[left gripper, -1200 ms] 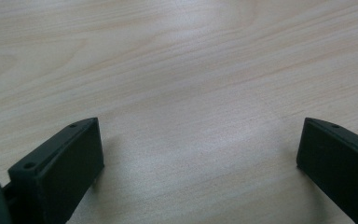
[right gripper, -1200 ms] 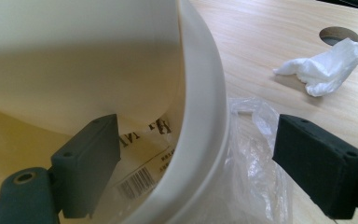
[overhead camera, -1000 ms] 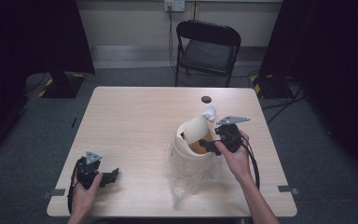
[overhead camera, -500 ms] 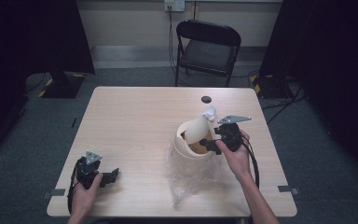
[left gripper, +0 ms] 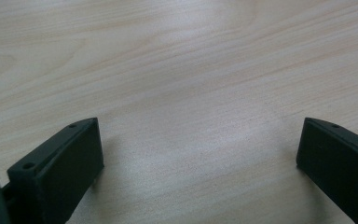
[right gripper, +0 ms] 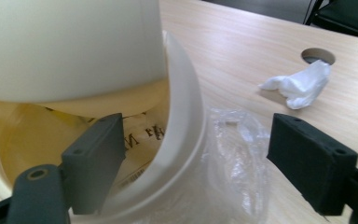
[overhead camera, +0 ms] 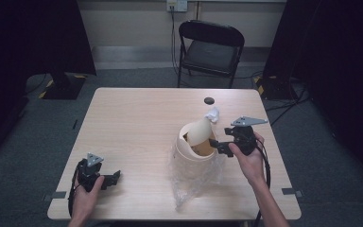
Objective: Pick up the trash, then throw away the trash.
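A cream round bin [overhead camera: 191, 156] with a tilted swing lid [overhead camera: 199, 131] stands right of the table's middle, and a clear plastic bag [overhead camera: 189, 184] hangs loosely around its outside. My right gripper [overhead camera: 216, 146] is at the bin's right rim. In the right gripper view this gripper [right gripper: 196, 140] is open and straddles the rim [right gripper: 184, 107], one jaw inside the bin and the other outside over the bag [right gripper: 235, 154]. The lid [right gripper: 70, 46] hangs above the inner jaw. My left gripper [overhead camera: 115, 178] rests open on the table at the front left; between its fingers [left gripper: 200, 140] is bare wood.
A crumpled white tissue [overhead camera: 212, 114] lies just behind the bin, also seen as the tissue [right gripper: 300, 84] in the right gripper view. A round cable hole [overhead camera: 209, 100] sits near the table's far edge. A black folding chair [overhead camera: 211, 49] stands behind the table [overhead camera: 123, 123].
My right gripper has shifted a little to the right, away from the bin's middle. The left hand and its gripper have stayed put.
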